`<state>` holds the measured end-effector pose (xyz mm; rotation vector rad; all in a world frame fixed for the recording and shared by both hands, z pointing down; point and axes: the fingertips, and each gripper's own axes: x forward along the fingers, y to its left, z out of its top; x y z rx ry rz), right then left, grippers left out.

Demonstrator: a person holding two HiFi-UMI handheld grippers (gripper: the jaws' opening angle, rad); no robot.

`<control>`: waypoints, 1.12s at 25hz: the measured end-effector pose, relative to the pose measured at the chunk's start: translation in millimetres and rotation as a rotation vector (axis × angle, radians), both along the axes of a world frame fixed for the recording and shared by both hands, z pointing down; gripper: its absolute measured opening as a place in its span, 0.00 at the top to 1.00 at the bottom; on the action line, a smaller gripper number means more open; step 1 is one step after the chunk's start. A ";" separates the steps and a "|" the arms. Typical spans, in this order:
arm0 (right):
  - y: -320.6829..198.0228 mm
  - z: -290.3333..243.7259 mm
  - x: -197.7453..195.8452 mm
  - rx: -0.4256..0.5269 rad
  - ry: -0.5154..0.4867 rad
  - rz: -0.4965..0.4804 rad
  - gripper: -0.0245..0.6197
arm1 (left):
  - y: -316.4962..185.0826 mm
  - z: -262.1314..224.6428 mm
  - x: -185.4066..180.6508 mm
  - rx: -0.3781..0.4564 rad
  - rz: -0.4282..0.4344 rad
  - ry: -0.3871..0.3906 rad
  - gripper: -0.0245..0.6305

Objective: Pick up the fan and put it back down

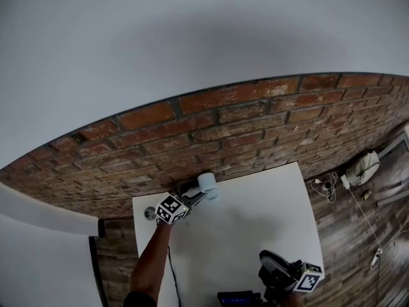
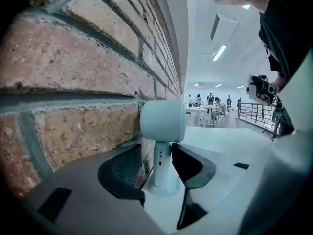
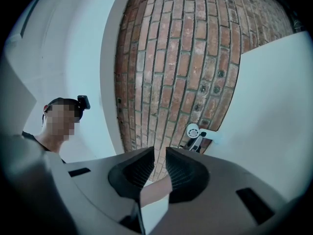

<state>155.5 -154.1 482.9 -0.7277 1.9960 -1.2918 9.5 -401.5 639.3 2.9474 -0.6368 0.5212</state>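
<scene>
Head view, setting: smooth white table (image 1: 255, 222) set against a rough red brick wall (image 1: 223, 130).
Head view, fan: the pale fan (image 1: 208, 183) stands at the table's far edge by the bricks. The left gripper (image 1: 198, 195) is at it, and the right gripper (image 1: 273, 266) is well apart.
Left gripper view, fan shape: rounded drum head, slim stem and round foot in matt plastic, standing upright.
Left gripper view, jaws: the ribbed black pads (image 2: 122, 168) stand apart with the stem between them, and a gap shows on the wall side.
Right gripper view, jaws: only a narrow slit between them, with nothing in it.
</scene>
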 end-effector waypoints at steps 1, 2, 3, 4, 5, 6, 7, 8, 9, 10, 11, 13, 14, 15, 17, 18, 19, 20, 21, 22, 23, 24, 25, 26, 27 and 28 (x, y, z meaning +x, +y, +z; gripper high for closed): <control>1.4 -0.4 0.2 0.002 -0.004 -0.002 0.87 | 0.5 1.0 0.1 -0.001 0.002 -0.008 0.64; 3.2 0.3 0.3 0.002 -0.006 -0.007 0.87 | 0.7 1.9 0.0 -0.002 0.004 -0.019 0.64; 5.2 2.5 0.3 -0.002 -0.005 -0.014 0.87 | 0.3 2.7 -0.5 -0.003 0.005 -0.031 0.64; 7.0 5.0 0.1 -0.007 -0.001 -0.020 0.87 | -0.4 3.2 -1.2 -0.003 0.005 -0.044 0.64; 8.3 6.4 -0.2 -0.010 0.003 -0.021 0.87 | -1.1 3.6 -1.8 -0.005 0.004 -0.056 0.64; 9.6 6.9 -0.5 -0.011 0.005 -0.020 0.87 | -1.3 4.0 -2.0 -0.008 0.003 -0.067 0.64; 11.0 7.2 -0.6 -0.011 0.006 -0.018 0.87 | -1.2 4.2 -1.7 -0.011 0.001 -0.077 0.64; 12.3 7.4 -0.5 -0.013 0.006 -0.018 0.87 | -0.9 4.4 -1.3 -0.012 -0.003 -0.087 0.64; 13.3 7.4 -0.7 -0.013 0.006 -0.018 0.87 | -0.7 4.4 -1.3 -0.012 -0.009 -0.098 0.64; 13.9 7.1 -1.2 -0.011 0.006 -0.020 0.87 | -0.9 4.1 -2.0 -0.011 -0.016 -0.107 0.64; 14.2 6.8 -2.0 -0.010 0.004 -0.021 0.87 | -1.3 3.2 -3.2 -0.011 -0.024 -0.111 0.64; 14.8 5.9 -3.6 -0.007 0.003 -0.022 0.87 | -2.0 1.2 -5.8 -0.015 -0.036 -0.112 0.64; 15.4 5.2 -4.1 -0.006 0.003 -0.023 0.87 | -1.5 0.5 -6.6 -0.018 -0.039 -0.112 0.64; 16.1 4.4 -4.3 -0.006 0.004 -0.024 0.87 | -0.2 0.1 -6.9 -0.023 -0.041 -0.112 0.64; 17.4 3.3 -4.1 -0.004 0.003 -0.028 0.87 | 3.5 0.1 -7.0 -0.033 -0.042 -0.109 0.64; 17.2 2.8 -4.4 0.000 -0.002 -0.032 0.87 | 4.4 0.3 -8.1 -0.037 -0.046 -0.108 0.64; 16.3 2.0 -5.5 0.006 -0.007 -0.035 0.87 | 4.5 0.6 -10.6 -0.044 -0.056 -0.108 0.64; 15.3 0.7 -7.1 0.012 -0.011 -0.037 0.87 | 5.0 0.8 -14.2 -0.054 -0.072 -0.106 0.64; 14.8 -1.2 -8.7 0.016 -0.011 -0.039 0.87 | 7.2 1.2 -18.3 -0.069 -0.092 -0.099 0.64; 14.9 -3.1 -9.8 0.018 -0.009 -0.040 0.87 | 11.3 1.5 -22.3 -0.088 -0.115 -0.085 0.64; 15.3 -4.8 -10.4 0.021 -0.005 -0.041 0.87 | 16.7 1.1 -26.1 -0.110 -0.141 -0.062 0.64; 15.6 -6.2 -11.1 0.023 -0.002 -0.042 0.87 | 23.1 -1.0 -30.0 -0.136 -0.168 -0.026 0.64; 15.5 -7.3 -12.1 0.026 -0.001 -0.044 0.87 | 30.2 -5.4 -34.3 -0.166 -0.197 0.022 0.64; 15.3 -8.3 -13.6 0.029 -0.001 -0.045 0.87 | 38.4 -12.1 -39.0 -0.200 -0.224 0.083 0.64; 15.5 -9.7 -15.6 0.033 -0.002 -0.047 0.87 | 48.4 -20.7 -44.0 -0.237 -0.249 0.158 0.64; 16.3 -11.6 -17.6 0.036 -0.004 -0.047 0.87 | 61.0 -30.6 -48.6 -0.275 -0.269 0.244 0.64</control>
